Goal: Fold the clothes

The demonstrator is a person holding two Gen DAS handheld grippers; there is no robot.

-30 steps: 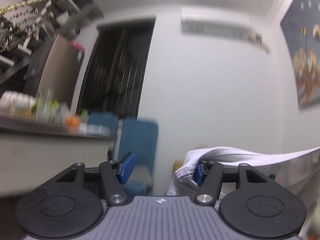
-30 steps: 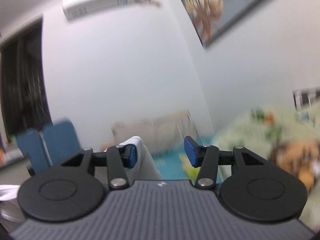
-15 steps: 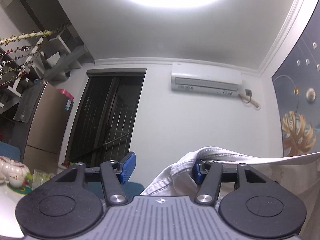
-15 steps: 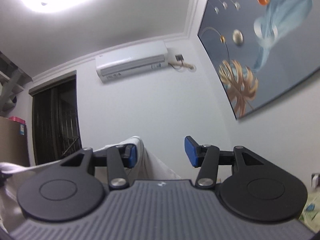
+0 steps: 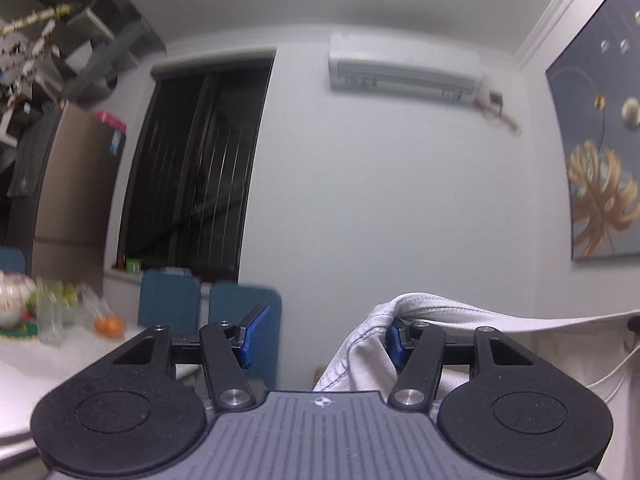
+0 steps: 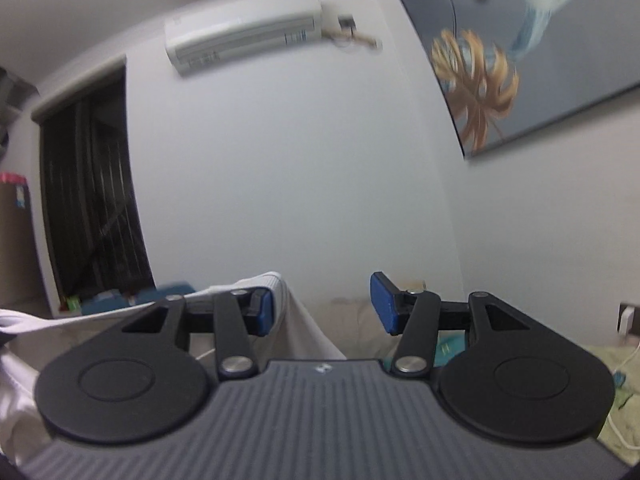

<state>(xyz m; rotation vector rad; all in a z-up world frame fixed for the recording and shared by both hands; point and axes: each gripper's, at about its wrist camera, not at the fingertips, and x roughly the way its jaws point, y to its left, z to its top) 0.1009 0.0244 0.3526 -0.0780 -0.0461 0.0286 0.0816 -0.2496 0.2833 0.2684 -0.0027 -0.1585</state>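
Both cameras point at the far wall, above any work surface; no table or bed top for laying the garment is visible ahead of the fingers.

Left gripper (image 5: 324, 334): jaws stand wide apart, nothing pinched between them. The white garment (image 5: 420, 316) is draped over the right finger only, its stitched hem curling over the blue pad and hanging down on the inner side. From there the cloth runs out to the right edge of the view as a taut, near-level edge.

Right gripper (image 6: 322, 304): jaws likewise spread, no pinch. The garment (image 6: 280, 292) hangs over the left finger, falling in a fold into the gap, and its edge trails off to the left of the view.

Judgement: the garment is slung between the two grippers, hooked on each one's inner finger. Its long axis runs side to side, from gripper to gripper, with the body hanging below. Neither gripper is nearer; each carries one end.

The next move turns on keeping that line level. With the jaws released, the cloth could slip off either finger if a gripper tilts inward.
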